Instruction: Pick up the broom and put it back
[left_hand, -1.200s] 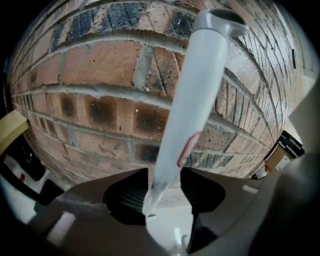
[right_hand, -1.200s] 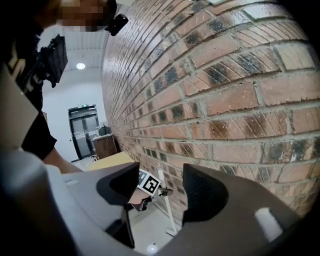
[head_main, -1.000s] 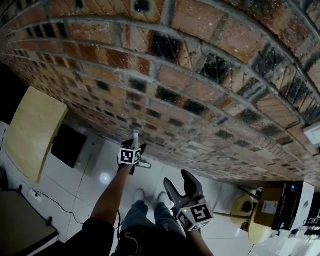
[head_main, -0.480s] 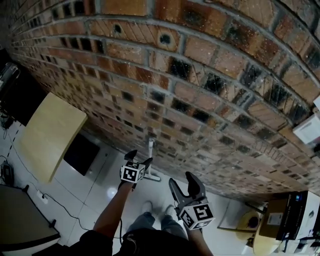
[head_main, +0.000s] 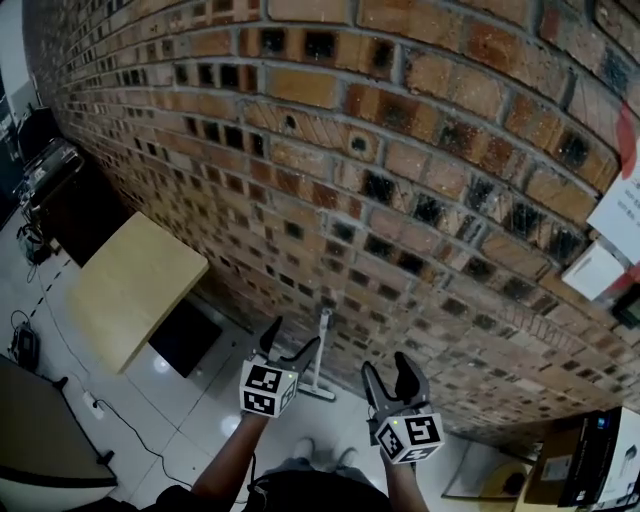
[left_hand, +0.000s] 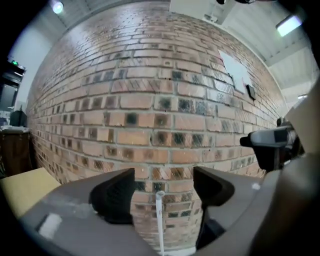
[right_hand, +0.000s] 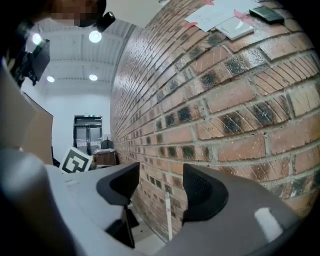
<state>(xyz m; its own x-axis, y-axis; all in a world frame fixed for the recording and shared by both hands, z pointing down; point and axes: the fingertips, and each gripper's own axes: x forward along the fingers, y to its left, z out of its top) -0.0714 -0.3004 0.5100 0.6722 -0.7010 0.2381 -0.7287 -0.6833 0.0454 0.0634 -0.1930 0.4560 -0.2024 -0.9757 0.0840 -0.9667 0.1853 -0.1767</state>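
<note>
The broom (head_main: 322, 346) has a thin white handle and stands upright against the brick wall, its head on the floor. My left gripper (head_main: 292, 340) hovers just left of the handle top, open and empty. In the left gripper view the handle (left_hand: 160, 220) shows beyond the gap of the left gripper (left_hand: 163, 187), apart from both pads. My right gripper (head_main: 387, 368) is open to the right of the broom, holding nothing. In the right gripper view the handle (right_hand: 168, 218) stands against the wall past the right gripper (right_hand: 161, 187).
The brick wall (head_main: 400, 180) fills the view ahead, with papers (head_main: 620, 215) taped on it at right. A light wooden table top (head_main: 135, 290) and a black box (head_main: 185, 338) stand at left. Cardboard boxes (head_main: 590, 470) sit at bottom right. A cable (head_main: 120, 420) crosses the white floor.
My left gripper has let go of the broom handle, opened and risen. The right gripper rose a little. The head view has tilted up the wall.
</note>
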